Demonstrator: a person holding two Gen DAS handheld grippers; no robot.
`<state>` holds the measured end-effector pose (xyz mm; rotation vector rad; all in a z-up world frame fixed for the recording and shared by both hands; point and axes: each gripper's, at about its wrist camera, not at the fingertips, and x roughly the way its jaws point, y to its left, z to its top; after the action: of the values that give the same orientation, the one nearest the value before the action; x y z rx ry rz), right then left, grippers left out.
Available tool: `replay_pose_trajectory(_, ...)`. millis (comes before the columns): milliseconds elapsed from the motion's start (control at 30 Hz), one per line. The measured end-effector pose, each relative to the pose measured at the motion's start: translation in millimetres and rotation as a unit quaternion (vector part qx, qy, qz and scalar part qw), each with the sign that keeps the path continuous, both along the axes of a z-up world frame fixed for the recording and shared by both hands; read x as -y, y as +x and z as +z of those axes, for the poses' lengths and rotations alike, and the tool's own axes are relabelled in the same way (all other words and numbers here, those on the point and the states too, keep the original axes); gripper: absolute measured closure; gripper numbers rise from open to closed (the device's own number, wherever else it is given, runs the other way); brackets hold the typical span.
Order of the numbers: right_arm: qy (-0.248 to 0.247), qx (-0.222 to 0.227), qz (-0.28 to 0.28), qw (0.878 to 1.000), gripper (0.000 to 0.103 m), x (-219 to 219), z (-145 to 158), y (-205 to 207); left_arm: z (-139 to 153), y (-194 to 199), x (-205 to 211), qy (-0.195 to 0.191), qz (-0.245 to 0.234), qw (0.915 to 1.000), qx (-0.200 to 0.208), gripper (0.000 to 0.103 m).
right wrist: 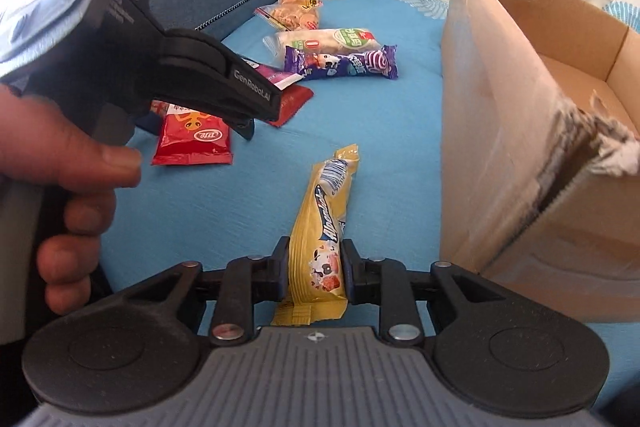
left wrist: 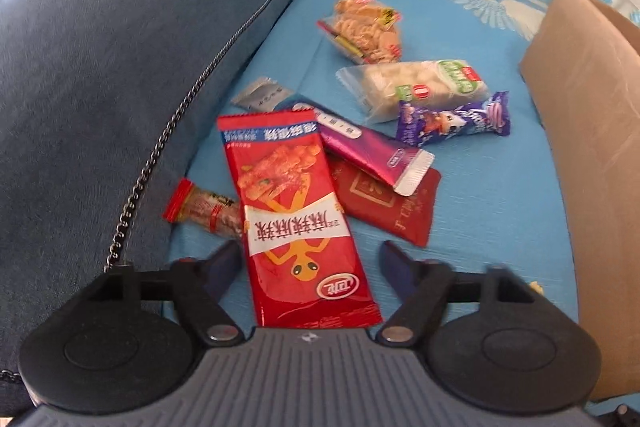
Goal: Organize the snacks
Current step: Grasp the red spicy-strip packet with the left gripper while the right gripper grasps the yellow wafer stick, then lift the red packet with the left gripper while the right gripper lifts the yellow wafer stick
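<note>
The blue cushion (left wrist: 120, 59) bounds the scene at far left; the snacks lie loose on the blue sheet (left wrist: 500, 207) beside it. The left gripper (left wrist: 312, 259) is released: its jaws straddle the red pack (left wrist: 296, 211) with clear gaps on both sides and no pad contact. This pack is flat, light and crinkly, probably slippery foil; take it across the narrow width near the end closest to the jaws. Obstructions: it overlaps a small red-ended roll (left wrist: 204, 211) on its left and a dark red sachet (left wrist: 392, 207) on its right, with a magenta pack (left wrist: 368, 151) lying on that sachet, so a lift may drag neighbours. Farther back lie a purple bar (left wrist: 456, 119), a white pack (left wrist: 420, 83) and a clear biscuit bag (left wrist: 364, 31). The right gripper (right wrist: 314, 267) is clenched on the yellow bar (right wrist: 324, 227), gripped at its lower end; soft and light. The box (right wrist: 500, 107) stands open at right, just beside it.
</note>
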<state>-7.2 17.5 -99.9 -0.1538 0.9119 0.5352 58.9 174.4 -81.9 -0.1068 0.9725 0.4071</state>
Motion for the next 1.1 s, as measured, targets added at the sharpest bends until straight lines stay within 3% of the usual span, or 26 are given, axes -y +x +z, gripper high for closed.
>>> replay_pose_trajectory(33, 0.002, -0.001, 0.001, 1.000, 0.076, 1.5, 0.1, 0.0, 1.8, -1.1, 1.0, 0.002, -0.002, 1.0000, -0.001, 0.044)
replay_pose_trajectory(100, 0.003, -0.001, 0.001, 1.000, 0.075, 2.7, -0.2, 0.4, 7.0, -2.2, 0.1, -0.007, -0.002, 0.9999, -0.011, 0.048)
replay_pose_trajectory(167, 0.002, 0.002, -0.001, 1.000, 0.068, 3.0, -1.3, 0.3, 14.3, -5.9, -4.1, -0.036, -0.009, 0.9991, -0.020, 0.052)
replay_pose_trajectory(233, 0.007, 0.002, -0.005, 1.000, 0.068, 3.8, -1.8, 0.0, 21.8, -11.7, -4.9, -0.067, -0.033, 0.9965, -0.038, 0.064)
replay_pose_trajectory(333, 0.012, 0.005, -0.011, 1.000, 0.068, 5.9, -1.2, 0.8, 27.3, -24.4, -4.4, -0.099, -0.082, 0.9895, -0.066, 0.066)
replay_pose_trajectory(400, 0.014, 0.008, -0.014, 1.000, 0.068, 7.4, -1.0, 0.9, 25.3, -33.3, -6.6, -0.120, -0.089, 0.9859, -0.075, 0.066)
replay_pose_trajectory(467, 0.015, 0.005, -0.020, 1.000, 0.068, 8.4, -2.0, 2.5, 25.1, -38.3, -11.9, -0.135, -0.075, 0.9858, -0.066, 0.062)
replay_pose_trajectory(533, 0.015, 0.006, -0.026, 1.000, 0.068, 9.7, -2.9, 2.4, 25.6, -40.4, -18.8, -0.156, -0.053, 0.9855, -0.043, 0.040)
replay_pose_trajectory(667, 0.012, 0.012, -0.023, 1.000, 0.068, 8.8, -3.4, 0.9, 22.6, -32.0, -15.2, -0.168, -0.018, 0.9856, 0.005, 0.025)
replay_pose_trajectory(733, 0.006, 0.013, -0.015, 1.000, 0.073, 6.7, -3.8, -1.5, 15.7, -24.2, -7.7, -0.138, -0.002, 0.9904, 0.004, 0.019)
replay_pose_trajectory(867, 0.003, 0.012, 0.000, 1.000, 0.073, 3.1, -2.6, -5.8, 3.1, -13.2, 17.2, -0.047, -0.026, 0.9985, -0.007, 0.019)
replay_pose_trajectory(900, 0.002, 0.011, 0.004, 1.000, 0.073, 2.9, -2.2, -7.0, 2.0, -12.1, 23.4, -0.024, -0.040, 0.9988, -0.014, 0.025)
replay_pose_trajectory(1000, 0.001, 0.018, 0.005, 1.000, 0.071, 4.7, 1.5, -9.3, 7.6, -11.9, 24.7, -0.014, -0.059, 0.9978, -0.029, 0.048)
replay_pose_trajectory(1100, 0.015, 0.021, -0.005, 1.000, 0.068, 8.1, 6.7, -6.4, 15.2, -10.7, 17.6, -0.030, -0.090, 0.9933, -0.066, 0.050)
